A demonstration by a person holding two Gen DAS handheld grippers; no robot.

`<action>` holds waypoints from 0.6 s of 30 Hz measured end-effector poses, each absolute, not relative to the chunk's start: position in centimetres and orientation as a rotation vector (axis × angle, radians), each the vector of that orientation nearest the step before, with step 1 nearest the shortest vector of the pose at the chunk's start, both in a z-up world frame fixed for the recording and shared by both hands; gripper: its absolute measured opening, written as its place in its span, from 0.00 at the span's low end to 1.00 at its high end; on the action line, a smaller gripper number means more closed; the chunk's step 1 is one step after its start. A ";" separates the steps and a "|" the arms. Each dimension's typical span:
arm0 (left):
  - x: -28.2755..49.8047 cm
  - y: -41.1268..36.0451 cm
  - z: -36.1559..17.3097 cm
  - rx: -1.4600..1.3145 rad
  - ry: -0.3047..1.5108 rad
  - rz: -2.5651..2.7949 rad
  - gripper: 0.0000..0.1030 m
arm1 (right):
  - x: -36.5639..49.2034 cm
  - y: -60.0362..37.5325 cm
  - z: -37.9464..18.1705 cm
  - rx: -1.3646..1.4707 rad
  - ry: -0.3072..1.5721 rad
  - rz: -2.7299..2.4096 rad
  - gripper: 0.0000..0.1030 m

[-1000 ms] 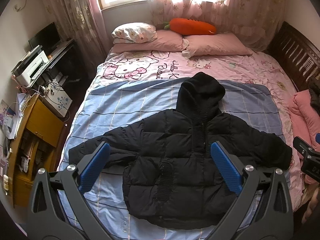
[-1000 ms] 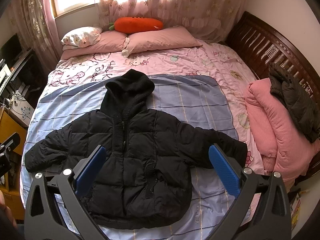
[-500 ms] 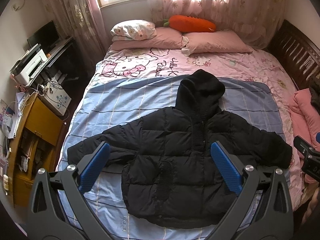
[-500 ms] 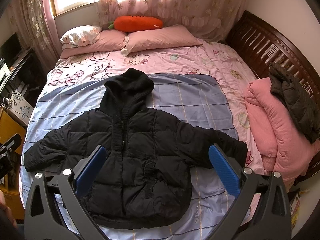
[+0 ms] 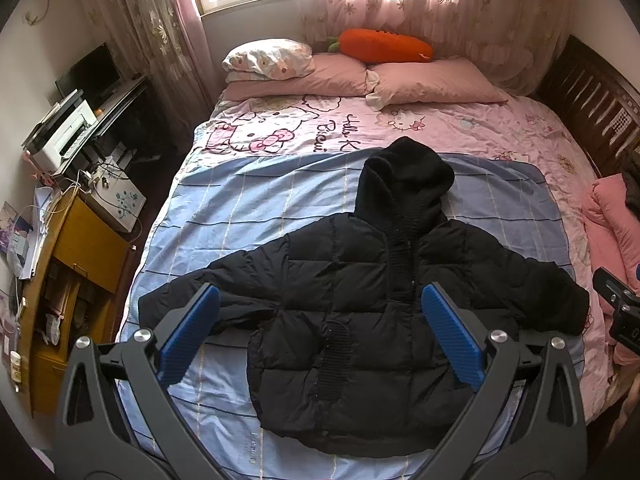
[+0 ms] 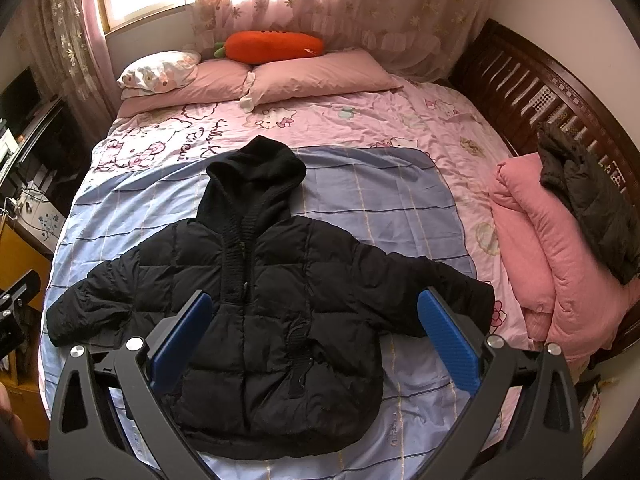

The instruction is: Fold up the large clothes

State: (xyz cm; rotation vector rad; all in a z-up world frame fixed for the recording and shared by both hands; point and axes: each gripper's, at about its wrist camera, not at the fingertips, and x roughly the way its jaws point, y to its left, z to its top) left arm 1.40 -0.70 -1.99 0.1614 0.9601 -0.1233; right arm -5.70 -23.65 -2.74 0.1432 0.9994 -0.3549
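Observation:
A black hooded puffer jacket (image 5: 360, 280) lies flat, front up, on a blue striped sheet (image 5: 260, 200) on the bed, sleeves spread to both sides, hood toward the pillows. It also shows in the right wrist view (image 6: 260, 292). My left gripper (image 5: 320, 320) is open and empty, held above the jacket's lower half. My right gripper (image 6: 316, 320) is open and empty, also above the jacket's lower half. Neither touches the jacket. The right gripper's body shows at the right edge of the left wrist view (image 5: 620, 312).
Pink pillows (image 5: 432, 80) and an orange carrot plush (image 5: 384, 44) lie at the bed's head. A rolled pink quilt (image 6: 560, 260) with a dark jacket (image 6: 588, 200) on it lies along the right side, by the wooden bed frame (image 6: 540, 92). A yellow cabinet (image 5: 72, 272) and a printer (image 5: 64, 132) stand left of the bed.
Both grippers have drifted slightly, so the jacket sits a little lower in both views. The jacket has not moved and both grippers stay open.

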 end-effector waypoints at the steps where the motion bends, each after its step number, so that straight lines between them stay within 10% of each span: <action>1: 1.4 -0.6 -2.0 0.170 0.959 -0.120 0.98 | -5.9 -23.8 -3.0 0.144 1.000 -0.354 0.99; 18: 13.5 -4.0 -4.3 0.162 1.027 -0.245 0.98 | 4.7 -27.7 -6.4 0.134 1.141 -0.201 0.99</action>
